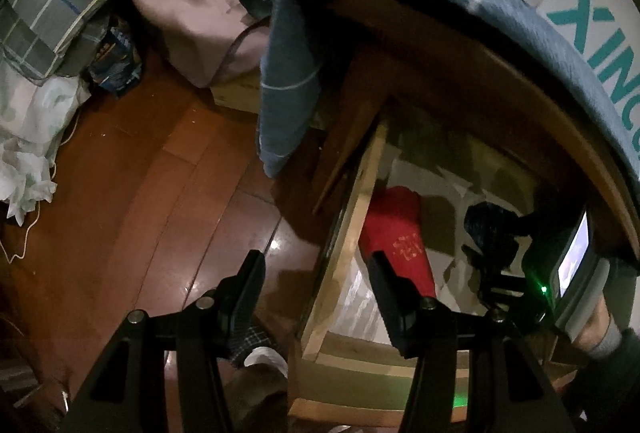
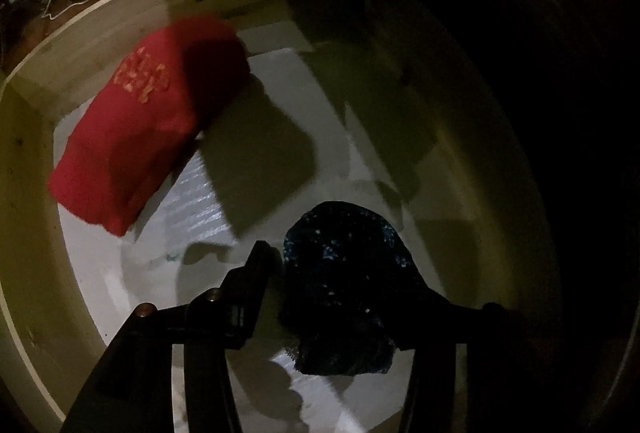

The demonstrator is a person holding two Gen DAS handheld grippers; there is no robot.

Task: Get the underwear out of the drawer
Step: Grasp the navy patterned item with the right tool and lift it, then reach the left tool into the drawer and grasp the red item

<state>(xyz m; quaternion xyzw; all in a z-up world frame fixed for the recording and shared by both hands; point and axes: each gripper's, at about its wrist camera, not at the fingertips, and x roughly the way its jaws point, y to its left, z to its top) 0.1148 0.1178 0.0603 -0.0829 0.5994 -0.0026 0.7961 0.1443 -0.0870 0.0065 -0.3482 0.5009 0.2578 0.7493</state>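
dark underwear (image 2: 344,285) sits in the drawer (image 2: 36,153) between my right gripper (image 2: 340,273) fingers, seemingly clamped though it's dim. red garment (image 2: 148,121) lies beyond-left. my left gripper (image 1: 316,265) fingers stand apart, straddling the drawer's edge.

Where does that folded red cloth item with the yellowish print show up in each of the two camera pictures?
Left wrist view: the folded red cloth item lies lower centre-right, inside the drawer, beside its wooden side wall.
Right wrist view: it lies upper left, against the drawer's side wall.
Shared landmark: the pale wooden drawer wall, and the dark speckled cloth bundle nearby.
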